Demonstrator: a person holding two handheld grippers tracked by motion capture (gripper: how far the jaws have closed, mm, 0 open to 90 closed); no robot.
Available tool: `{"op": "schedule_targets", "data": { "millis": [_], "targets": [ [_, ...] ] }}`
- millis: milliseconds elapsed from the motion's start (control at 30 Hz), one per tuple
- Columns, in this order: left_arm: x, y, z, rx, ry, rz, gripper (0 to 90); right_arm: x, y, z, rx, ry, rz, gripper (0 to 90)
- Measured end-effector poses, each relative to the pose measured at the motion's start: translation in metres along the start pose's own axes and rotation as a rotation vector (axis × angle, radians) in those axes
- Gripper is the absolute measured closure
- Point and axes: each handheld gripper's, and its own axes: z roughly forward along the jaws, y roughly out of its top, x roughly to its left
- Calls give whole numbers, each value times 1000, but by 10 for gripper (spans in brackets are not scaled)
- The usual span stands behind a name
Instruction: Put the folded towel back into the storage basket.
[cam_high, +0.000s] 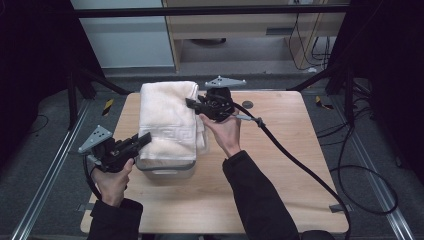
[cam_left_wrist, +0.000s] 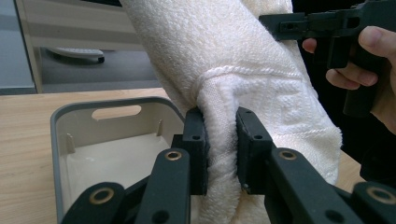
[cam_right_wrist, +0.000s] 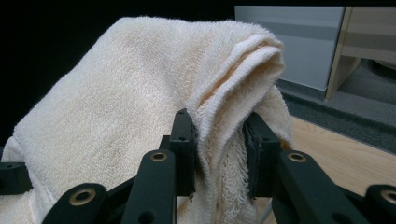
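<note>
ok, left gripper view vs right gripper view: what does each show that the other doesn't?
Left gripper view: the grey bin, open and apparently empty, below the left gripper, plus the person's other hand on the right gripper farther off. Right gripper view: the towel's folded layered edge pinched between the right gripper's own jaws. Both: black jaws shut on the cream towel, the wooden table, and furniture behind.

Left claw (cam_high: 145, 137) and right claw (cam_high: 191, 103) both clamped.

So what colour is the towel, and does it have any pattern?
The towel is cream white with a woven Greek-key border, clearest in the high view.
</note>
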Motion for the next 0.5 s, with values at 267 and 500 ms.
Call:
{"op": "schedule_targets", "data": {
  "millis": [267, 500],
  "targets": [
    [11, -6, 6, 30, 30, -7, 754, -4, -11, 19, 12, -10, 5, 690],
    [22, -14, 13, 59, 52, -19, 754, -7, -19, 33, 26, -15, 17, 689]
  ]
}}
